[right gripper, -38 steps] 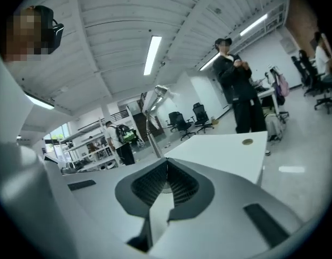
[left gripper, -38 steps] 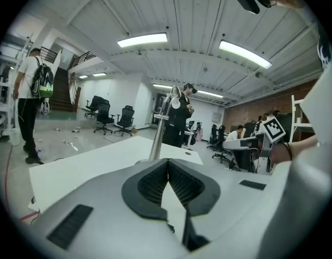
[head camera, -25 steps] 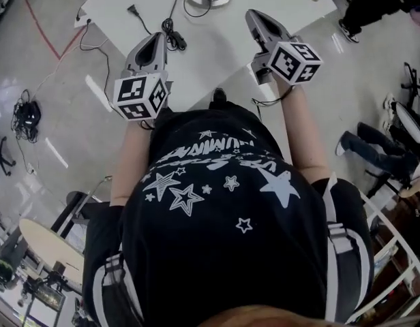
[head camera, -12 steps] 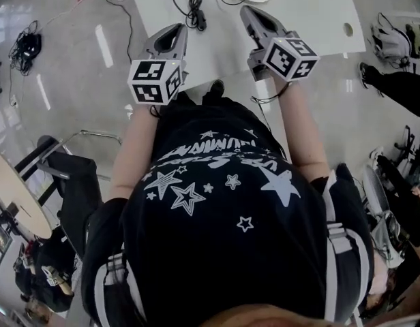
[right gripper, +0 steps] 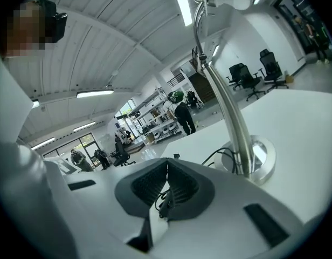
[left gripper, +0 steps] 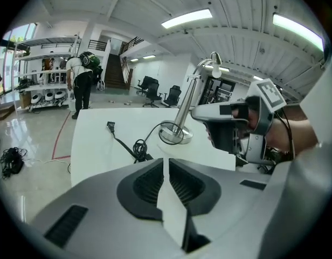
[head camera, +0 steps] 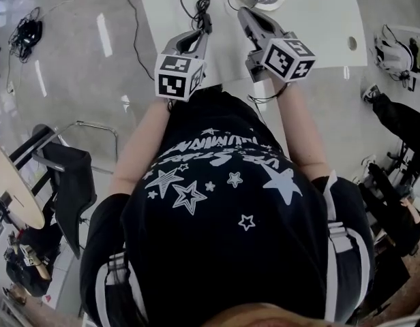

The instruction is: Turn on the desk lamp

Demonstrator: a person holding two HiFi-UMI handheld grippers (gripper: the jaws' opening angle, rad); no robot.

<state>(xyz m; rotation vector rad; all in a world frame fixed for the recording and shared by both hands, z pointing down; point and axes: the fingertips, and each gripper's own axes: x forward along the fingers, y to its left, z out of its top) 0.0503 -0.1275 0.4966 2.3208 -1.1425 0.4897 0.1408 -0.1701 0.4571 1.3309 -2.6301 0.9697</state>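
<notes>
left gripper (left gripper: 166,162): fingers together, empty | right gripper (right gripper: 166,163): fingers together, empty

I see a glossy grey floor (head camera: 67,53) around the white surface (head camera: 326,19). Strip lights (left gripper: 186,18) run along a ribbed ceiling (left gripper: 236,42). Shelves (left gripper: 45,84) stand far left, with black office chairs (left gripper: 153,92) and stairs (left gripper: 115,74) beyond.

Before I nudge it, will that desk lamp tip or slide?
The desk lamp probably resists tipping: its round metal base looks broad. A push high on the tall stem might rock it. On the smooth table it may slide.
</notes>
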